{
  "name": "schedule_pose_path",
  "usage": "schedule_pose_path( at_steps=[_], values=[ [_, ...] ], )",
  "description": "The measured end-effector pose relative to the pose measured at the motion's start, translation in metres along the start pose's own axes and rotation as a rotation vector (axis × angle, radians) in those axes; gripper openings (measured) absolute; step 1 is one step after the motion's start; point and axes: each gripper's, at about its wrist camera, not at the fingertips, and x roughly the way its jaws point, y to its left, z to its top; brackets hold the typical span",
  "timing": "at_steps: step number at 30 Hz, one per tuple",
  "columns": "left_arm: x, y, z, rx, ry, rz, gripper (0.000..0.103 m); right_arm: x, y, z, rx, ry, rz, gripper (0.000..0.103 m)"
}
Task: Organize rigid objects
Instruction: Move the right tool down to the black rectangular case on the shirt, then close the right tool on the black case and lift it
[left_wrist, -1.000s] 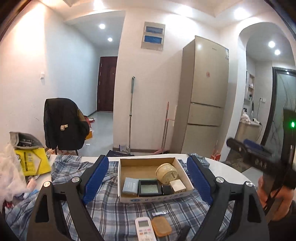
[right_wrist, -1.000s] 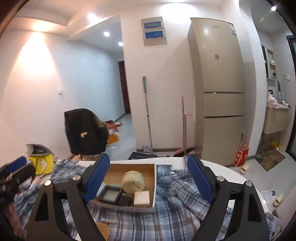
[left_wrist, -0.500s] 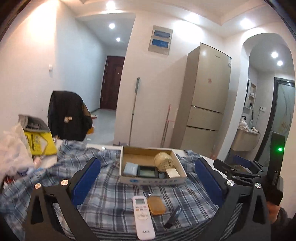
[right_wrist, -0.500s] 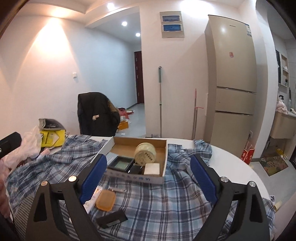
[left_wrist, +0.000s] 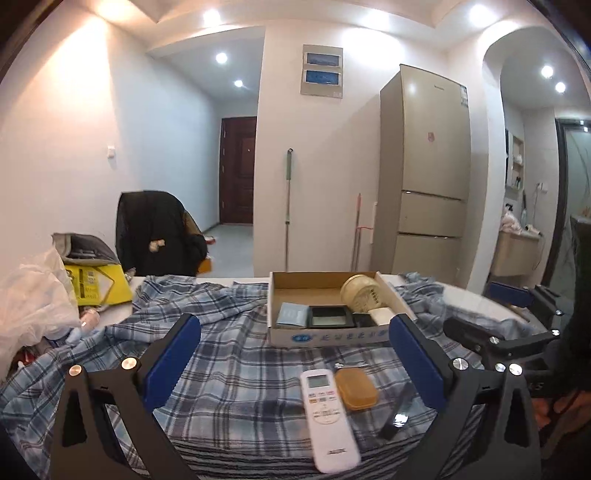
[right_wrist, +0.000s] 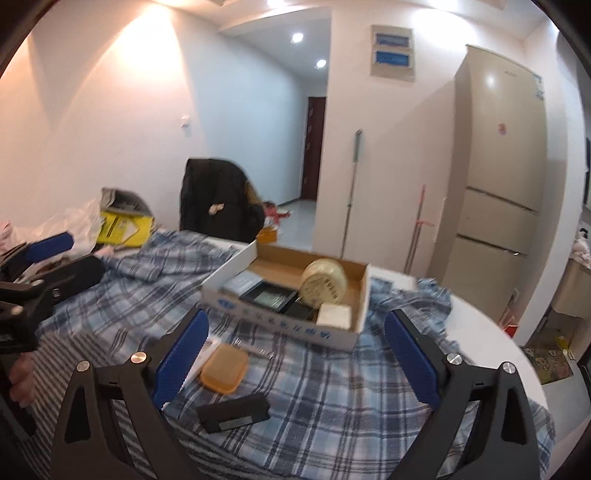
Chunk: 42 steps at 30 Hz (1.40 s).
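A cardboard box (left_wrist: 332, 336) (right_wrist: 280, 325) on the plaid cloth holds a round cream tin (left_wrist: 364, 293) (right_wrist: 325, 286), a black case (left_wrist: 328, 317), a blue packet (left_wrist: 291, 315) and a white block (right_wrist: 334, 315). In front of it lie a white remote (left_wrist: 327, 406), an orange soap-like box (left_wrist: 356, 387) (right_wrist: 223, 367) and a black flat bar (left_wrist: 397, 410) (right_wrist: 232, 411). My left gripper (left_wrist: 295, 365) is open and empty, above the remote. My right gripper (right_wrist: 295, 358) is open and empty, above the orange box and black bar.
The plaid cloth (left_wrist: 229, 369) covers a white round table (right_wrist: 491, 332). A white plastic bag (left_wrist: 29, 295) and yellow package (left_wrist: 96, 284) sit at the left. A chair with a black jacket (left_wrist: 155, 232) stands behind. A fridge (left_wrist: 424, 170) is at the back right.
Both grippers have pulled back and risen from the box; the remote, orange box and black bar now lie in view between the fingers. The fingers stay open.
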Motion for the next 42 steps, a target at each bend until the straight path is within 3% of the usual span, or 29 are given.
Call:
schedule_pose_path(
  at_steps=[4, 8, 15, 22, 35, 37, 42],
  values=[
    [0.007, 0.005, -0.006, -0.027, 0.028, -0.041, 0.103, 0.023, 0.007, -0.015, -0.021, 0.137, 0.101, 0.096],
    [0.012, 0.008, -0.011, -0.038, 0.040, -0.024, 0.103, 0.036, 0.014, -0.027, -0.040, 0.220, 0.152, 0.096],
    [0.027, 0.000, -0.024, 0.011, 0.096, 0.022, 0.103, 0.046, 0.019, -0.036, -0.052, 0.275, 0.196, 0.095],
    [0.031, 0.003, -0.025, -0.008, 0.117, 0.032, 0.103, 0.049, 0.025, -0.037, -0.078, 0.300, 0.230, 0.094],
    [0.022, 0.008, -0.022, -0.028, 0.083, 0.029, 0.103, 0.059, 0.027, -0.043, -0.075, 0.360, 0.271, 0.084],
    [0.023, 0.009, -0.022, -0.034, 0.083, 0.031, 0.103, 0.060, 0.030, -0.044, -0.093, 0.368, 0.278, 0.078],
    [0.025, 0.010, -0.022, -0.041, 0.090, 0.033, 0.103, 0.063, 0.032, -0.047, -0.099, 0.391, 0.282, 0.050]
  ],
)
